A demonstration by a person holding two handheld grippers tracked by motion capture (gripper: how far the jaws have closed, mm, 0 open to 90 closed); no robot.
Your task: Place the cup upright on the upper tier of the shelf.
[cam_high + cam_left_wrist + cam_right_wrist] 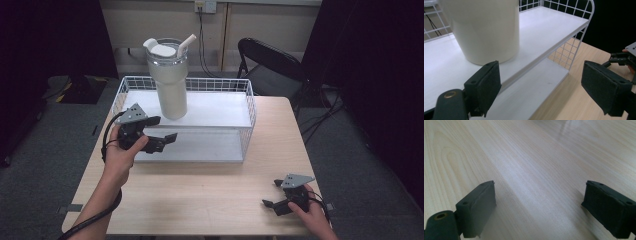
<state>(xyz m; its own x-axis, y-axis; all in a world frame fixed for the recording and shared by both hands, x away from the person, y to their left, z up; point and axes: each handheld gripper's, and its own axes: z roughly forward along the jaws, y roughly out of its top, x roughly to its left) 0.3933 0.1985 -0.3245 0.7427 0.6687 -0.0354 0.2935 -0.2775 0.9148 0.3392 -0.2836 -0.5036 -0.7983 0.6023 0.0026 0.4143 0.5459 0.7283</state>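
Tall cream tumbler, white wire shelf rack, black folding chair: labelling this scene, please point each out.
Tall cream tumbler [170, 87], high view, mid-body.
White wire shelf rack [248, 117], high view, right mesh wall.
Black folding chair [267, 56], high view, backrest.

Tumbler [169, 82] on wire shelf [210, 112] (upper tier); chair [270, 62].
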